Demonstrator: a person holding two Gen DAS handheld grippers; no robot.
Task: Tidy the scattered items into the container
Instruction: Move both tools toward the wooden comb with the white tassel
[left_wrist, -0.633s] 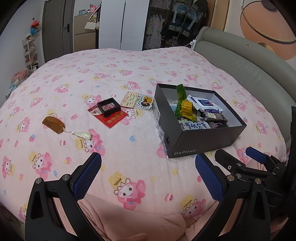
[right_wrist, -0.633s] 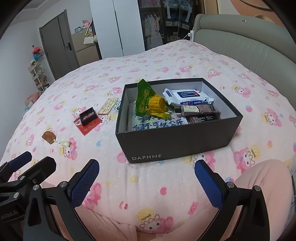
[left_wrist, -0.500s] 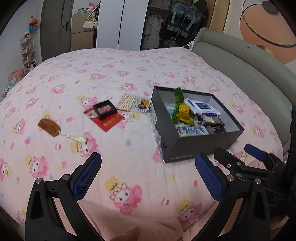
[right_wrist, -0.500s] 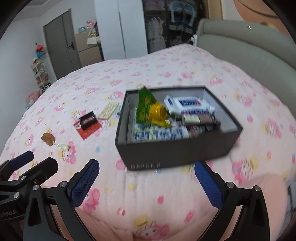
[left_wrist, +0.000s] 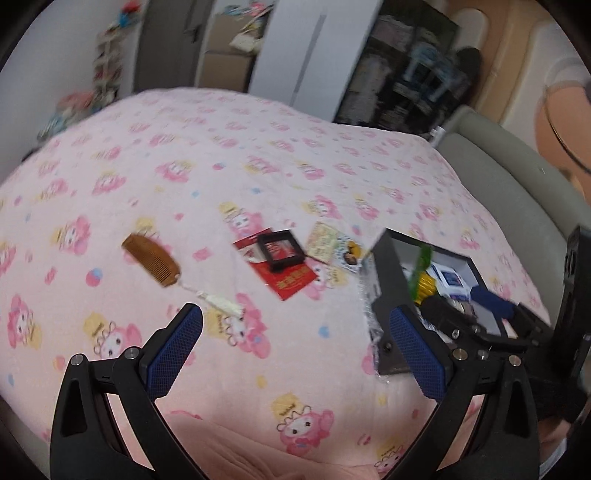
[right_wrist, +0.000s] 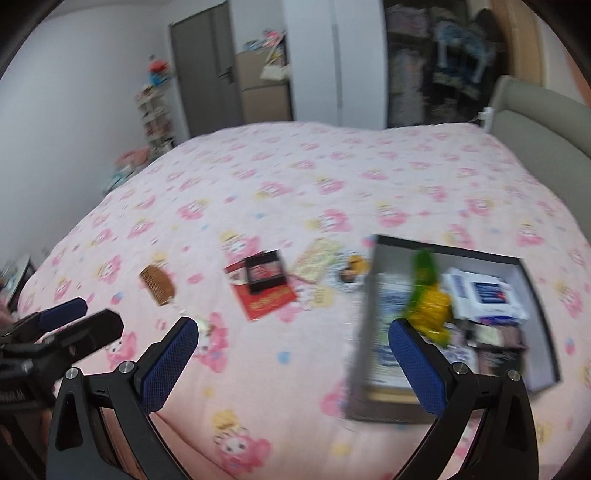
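Note:
A dark grey box (left_wrist: 384, 266) (right_wrist: 360, 354) sits on the bed at the right, holding a green-yellow packet (right_wrist: 428, 295), a wipes pack (right_wrist: 480, 291) and other items. Loose on the bedspread lie a wooden comb with a tassel (left_wrist: 153, 260) (right_wrist: 159, 284), a small black framed box (left_wrist: 280, 251) (right_wrist: 266, 273) on a red envelope (left_wrist: 291, 282), a yellow-green card (left_wrist: 325, 242) (right_wrist: 316, 258) and a round sticker (left_wrist: 351, 254). My left gripper (left_wrist: 295, 350) is open and empty, short of the comb's tassel. My right gripper (right_wrist: 291, 358) is open and empty, left of the box.
The pink patterned bedspread (left_wrist: 221, 166) covers a round bed with a grey padded headboard (left_wrist: 509, 192) at the right. The right gripper's body (left_wrist: 480, 325) shows in front of the box in the left wrist view. Wardrobes and shelves stand behind the bed.
Both grippers have swung left and forward toward the scattered items; the box has shifted to the right of both views. Both stay open and empty.

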